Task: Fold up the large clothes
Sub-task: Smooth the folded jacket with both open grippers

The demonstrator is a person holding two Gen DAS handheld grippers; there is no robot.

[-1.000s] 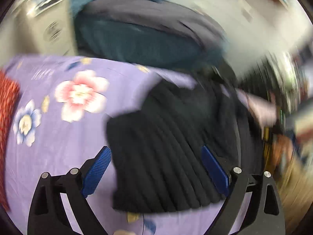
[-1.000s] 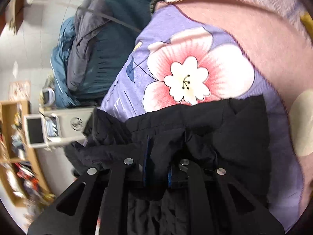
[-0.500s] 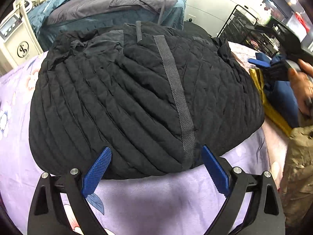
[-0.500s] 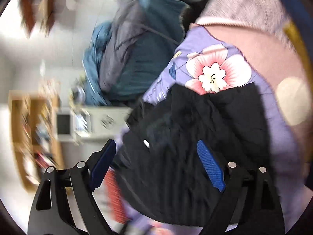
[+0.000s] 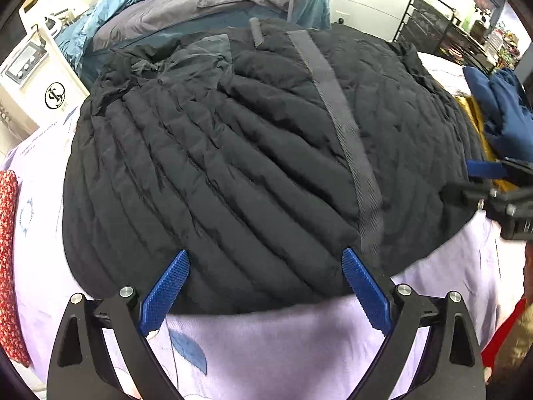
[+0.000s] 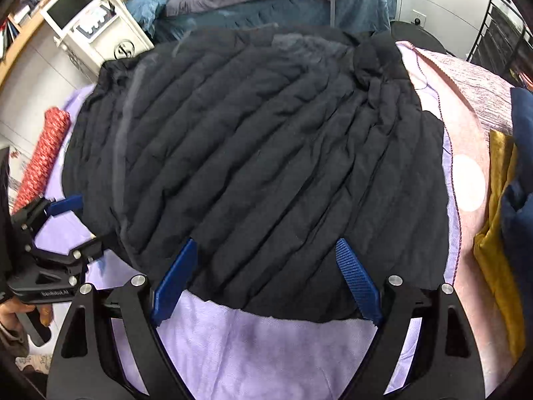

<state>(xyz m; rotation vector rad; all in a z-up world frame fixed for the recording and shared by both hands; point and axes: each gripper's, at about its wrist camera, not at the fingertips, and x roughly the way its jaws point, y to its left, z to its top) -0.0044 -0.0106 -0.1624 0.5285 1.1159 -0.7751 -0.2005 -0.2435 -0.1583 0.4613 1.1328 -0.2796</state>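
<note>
A lilac floral bedsheet (image 5: 266, 340) covers the bed, and on it lies the big black quilted puffer jacket (image 5: 233, 166), spread nearly flat with its grey fabric strip (image 5: 336, 110) running from the collar end down toward the near hem. Both tools hang just above that near hem, pointing steeply down. The left tool (image 5: 266, 286) stands wide, nothing between its blue ribbed pads (image 5: 166, 286); the right tool (image 6: 266, 283) has just sprung wide and is likewise empty, with the hem lying loose under it.

The jacket looks ready for its next fold, by my reading. To do it cleanly, each tool should bite the hem near an outer corner rather than the middle, taking both layers of the slippery padding, then lift together so the edge stays straight as it travels toward the crumpled collar (image 5: 180, 56). That rumpled lining at the far end may need smoothing. A navy garment (image 5: 506, 110) and a mustard cloth (image 6: 499, 206) crowd the right edge; a red patterned roll (image 6: 41, 153) sits left.
</note>
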